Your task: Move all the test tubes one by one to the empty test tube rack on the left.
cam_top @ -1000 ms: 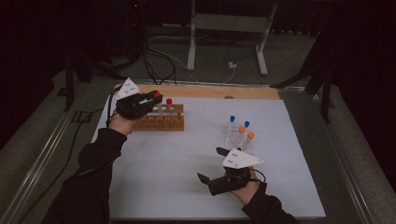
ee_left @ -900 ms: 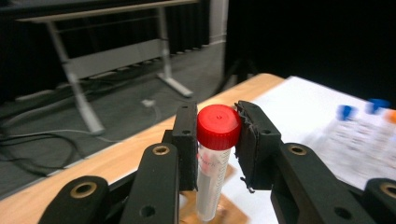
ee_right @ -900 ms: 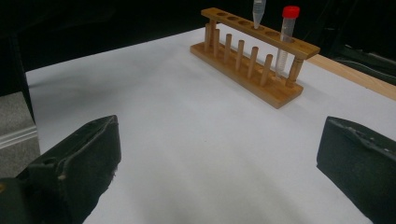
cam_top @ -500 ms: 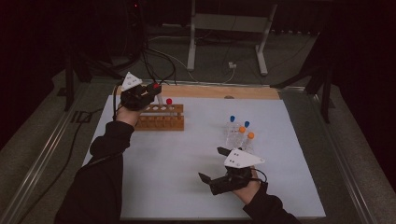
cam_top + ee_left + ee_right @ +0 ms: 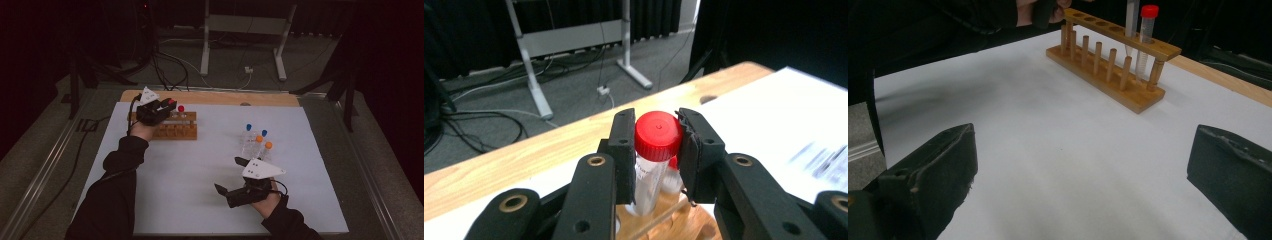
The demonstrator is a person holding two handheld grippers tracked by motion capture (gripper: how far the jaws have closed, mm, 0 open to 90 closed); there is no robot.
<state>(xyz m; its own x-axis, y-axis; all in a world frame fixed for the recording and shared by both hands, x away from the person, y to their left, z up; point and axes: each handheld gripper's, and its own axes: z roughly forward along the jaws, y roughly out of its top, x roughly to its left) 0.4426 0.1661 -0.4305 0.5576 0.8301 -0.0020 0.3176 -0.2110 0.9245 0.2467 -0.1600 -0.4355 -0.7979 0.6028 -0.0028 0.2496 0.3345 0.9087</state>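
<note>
White table cover (image 5: 190, 180), loose capped tubes (image 5: 256, 141) at its right, metal stand (image 5: 242, 30) beyond.

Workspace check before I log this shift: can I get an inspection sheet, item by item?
Surface: white sheet over a wooden table.
Job's things: wooden rack with one red-capped tube seated near its end; a second red-capped tube held just over the rack. Four loose tubes with blue and orange caps stand in a cluster.
Clutter: nothing seen.
Grippers: left gripper shut on the second tube's cap; right gripper open, low over bare sheet.
Cables: black cables and a white plug on the floor.
Surroundings: grey carpet, metal stand legs, dark curtains.
</note>
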